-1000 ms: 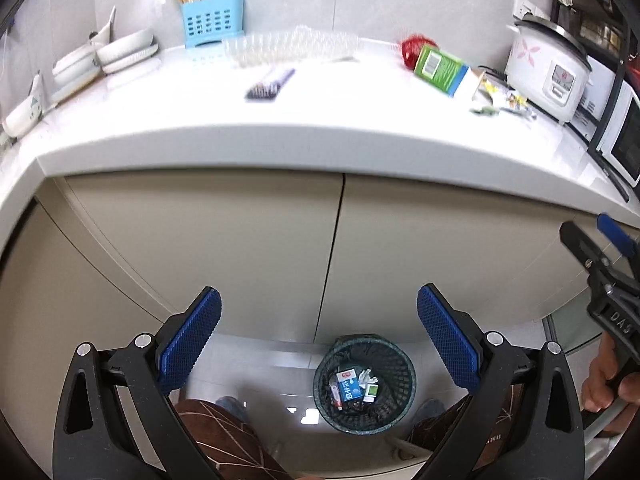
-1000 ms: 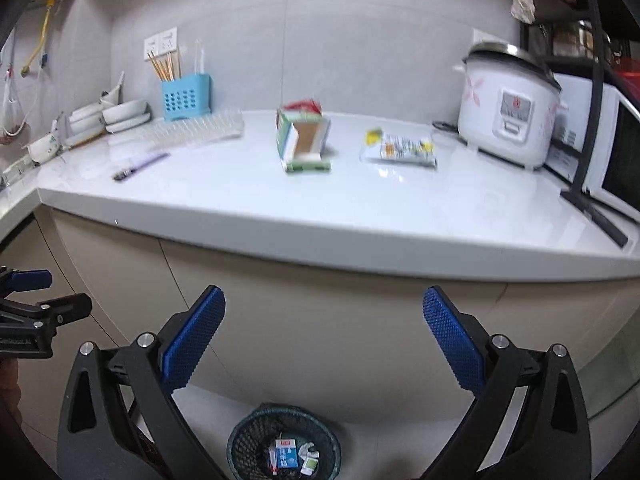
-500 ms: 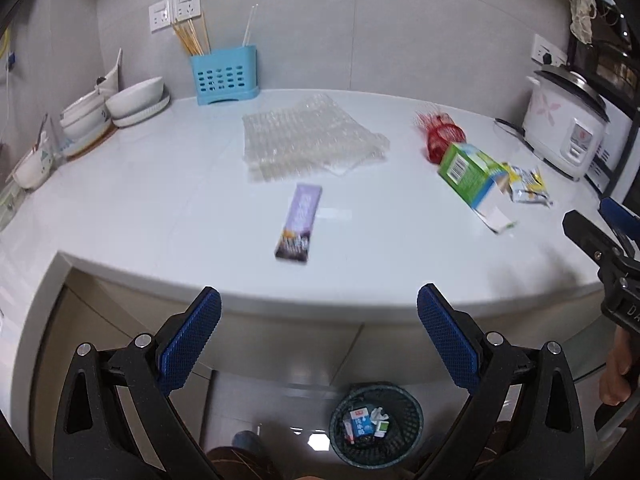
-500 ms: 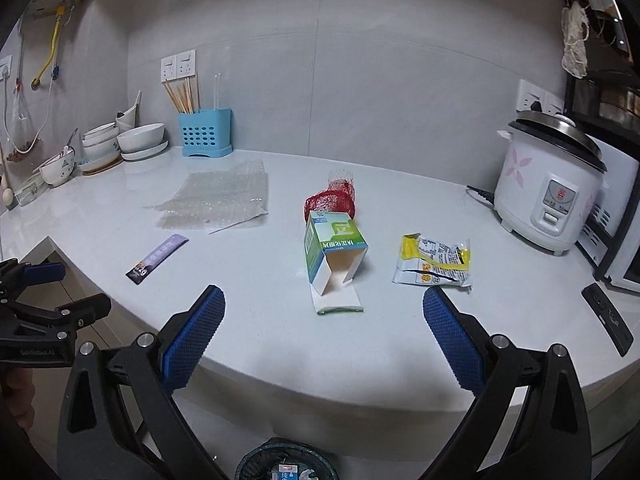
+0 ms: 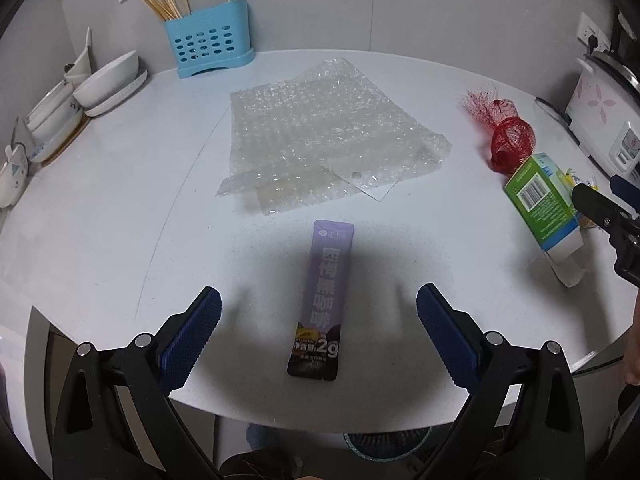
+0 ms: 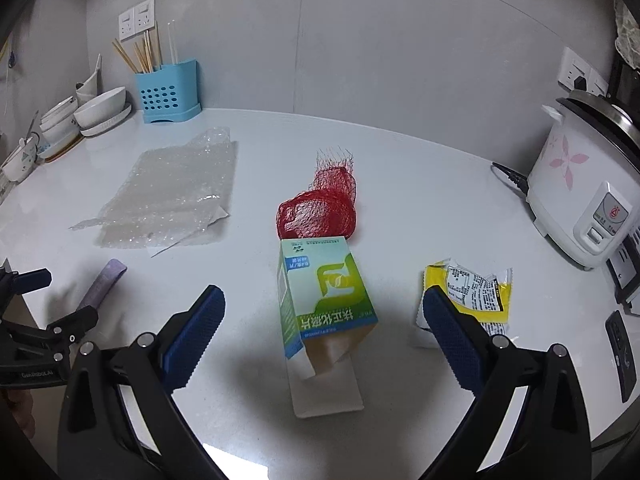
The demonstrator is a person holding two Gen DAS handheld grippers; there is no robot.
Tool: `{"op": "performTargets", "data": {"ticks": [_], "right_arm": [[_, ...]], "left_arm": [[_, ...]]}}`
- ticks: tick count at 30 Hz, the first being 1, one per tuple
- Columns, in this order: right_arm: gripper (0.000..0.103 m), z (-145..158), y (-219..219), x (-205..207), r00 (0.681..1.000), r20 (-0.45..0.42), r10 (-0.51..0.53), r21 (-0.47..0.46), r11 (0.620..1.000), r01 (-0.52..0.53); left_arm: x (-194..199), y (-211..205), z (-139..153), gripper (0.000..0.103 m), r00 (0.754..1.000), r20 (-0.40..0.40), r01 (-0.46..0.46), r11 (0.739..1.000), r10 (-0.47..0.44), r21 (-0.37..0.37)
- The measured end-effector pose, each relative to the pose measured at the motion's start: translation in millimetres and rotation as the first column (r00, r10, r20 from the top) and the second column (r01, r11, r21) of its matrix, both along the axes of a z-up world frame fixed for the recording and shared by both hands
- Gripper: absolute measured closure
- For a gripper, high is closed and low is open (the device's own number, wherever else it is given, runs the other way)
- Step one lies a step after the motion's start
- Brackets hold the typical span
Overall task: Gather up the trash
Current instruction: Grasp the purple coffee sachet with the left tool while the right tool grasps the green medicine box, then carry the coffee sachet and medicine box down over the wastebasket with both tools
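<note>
A purple coffee sachet [image 5: 322,300] lies flat on the white counter [image 5: 120,220], right between the wide-apart fingers of my open left gripper [image 5: 318,336]. In the right wrist view, a green and white carton [image 6: 326,300] with its flap open lies between the fingers of my open right gripper [image 6: 324,334]. Behind the carton sits a red mesh net [image 6: 320,210]. A torn yellow wrapper [image 6: 470,292] lies by the right fingertip. A sheet of bubble wrap [image 5: 320,136] is spread further back. Below the counter edge a rim of the mesh waste bin [image 5: 386,446] shows.
A blue utensil holder [image 5: 210,46] with chopsticks stands at the back wall. Stacked white bowls [image 5: 104,86] sit at the back left. A white rice cooker [image 6: 588,196] stands on the right, with a dark remote [image 6: 622,350] near the counter's right edge.
Both grippers have risen from below the counter edge and moved in over it. The sachet now lies between the left fingers and the carton between the right fingers.
</note>
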State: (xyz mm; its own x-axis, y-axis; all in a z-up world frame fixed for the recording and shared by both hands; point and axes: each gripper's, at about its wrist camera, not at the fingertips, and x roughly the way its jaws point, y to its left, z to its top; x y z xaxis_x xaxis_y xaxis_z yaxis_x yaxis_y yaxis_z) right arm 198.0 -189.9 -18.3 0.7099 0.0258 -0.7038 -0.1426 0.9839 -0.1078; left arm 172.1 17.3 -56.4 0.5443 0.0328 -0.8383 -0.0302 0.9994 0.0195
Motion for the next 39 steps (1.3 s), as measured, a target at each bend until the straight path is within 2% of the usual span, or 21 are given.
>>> {"op": "performTargets", "data": {"ticks": [4, 7, 9, 13, 16, 17, 18, 19, 20, 21, 22, 27, 39], "right_arm": [[0.008, -10.1, 2.7, 19.8, 0.998, -0.059, 0.008, -0.003, 1.000, -0.008], [0.010, -16.4, 5.6, 32.6, 0.992, -0.127, 0.028, -0.005, 1.000, -0.028], [0.016, -20.1, 6.7, 39.1, 0.986, -0.165, 0.027, -0.007, 1.000, -0.028], [0.017, -25.1, 2.6, 50.8, 0.972, -0.233, 0.021, 0.030, 0.999, -0.014], [0.023, -32.3, 2.6, 57.7, 0.960, -0.278, 0.012, 0.019, 1.000, -0.007], [0.024, -34.1, 3.0, 58.3, 0.959, -0.285, 0.015, 0.017, 1.000, -0.010], [0.027, -35.4, 4.2, 58.8, 0.957, -0.288, 0.019, 0.014, 1.000, -0.015], [0.036, -36.2, 5.4, 58.7, 0.958, -0.288, 0.018, 0.007, 1.000, -0.017], [0.045, -37.2, 6.3, 58.6, 0.957, -0.291, 0.017, 0.004, 1.000, -0.016], [0.054, -39.0, 6.7, 58.7, 0.953, -0.303, 0.018, 0.004, 1.000, -0.018], [0.057, -39.4, 6.7, 58.3, 0.953, -0.303, 0.017, 0.006, 1.000, -0.016], [0.058, -36.8, 7.9, 53.4, 0.961, -0.275, 0.006, -0.020, 1.000, -0.012], [0.058, -18.5, -0.1, 32.7, 0.975, -0.220, 0.007, 0.007, 1.000, -0.006]], "left_arm": [[16.5, -0.9, -12.7, 0.008, 0.999, -0.039, -0.009, 1.000, 0.009, 0.009], [23.4, -1.7, -18.8, 0.013, 0.998, -0.067, -0.014, 1.000, 0.015, 0.013], [26.4, -2.7, -19.8, 0.014, 0.997, -0.077, -0.017, 1.000, 0.018, 0.015], [26.1, -9.5, -18.1, 0.020, 0.996, -0.093, -0.011, 0.999, 0.014, 0.037], [24.1, -12.2, -15.1, 0.036, 0.993, -0.115, 0.002, 1.000, -0.001, 0.007], [23.3, -13.3, -13.9, 0.044, 0.993, -0.121, 0.003, 1.000, -0.003, 0.000], [22.0, -16.1, -12.7, 0.057, 0.992, -0.124, 0.008, 1.000, -0.007, 0.003], [20.6, -18.8, -11.3, 0.065, 0.992, -0.129, 0.017, 1.000, -0.016, 0.005], [19.7, -21.4, -10.1, 0.082, 0.990, -0.135, 0.027, 1.000, -0.026, 0.006], [18.7, -22.8, -9.3, 0.083, 0.989, -0.144, 0.028, 1.000, -0.027, 0.005], [16.6, -23.9, -8.8, 0.084, 0.989, -0.145, 0.031, 1.000, -0.031, -0.006], [14.8, -23.3, -7.1, 0.089, 0.991, -0.126, 0.033, 0.999, -0.035, -0.018], [6.3, -25.9, 11.7, 0.090, 0.998, -0.052, 0.044, 0.999, -0.045, -0.024]]}}
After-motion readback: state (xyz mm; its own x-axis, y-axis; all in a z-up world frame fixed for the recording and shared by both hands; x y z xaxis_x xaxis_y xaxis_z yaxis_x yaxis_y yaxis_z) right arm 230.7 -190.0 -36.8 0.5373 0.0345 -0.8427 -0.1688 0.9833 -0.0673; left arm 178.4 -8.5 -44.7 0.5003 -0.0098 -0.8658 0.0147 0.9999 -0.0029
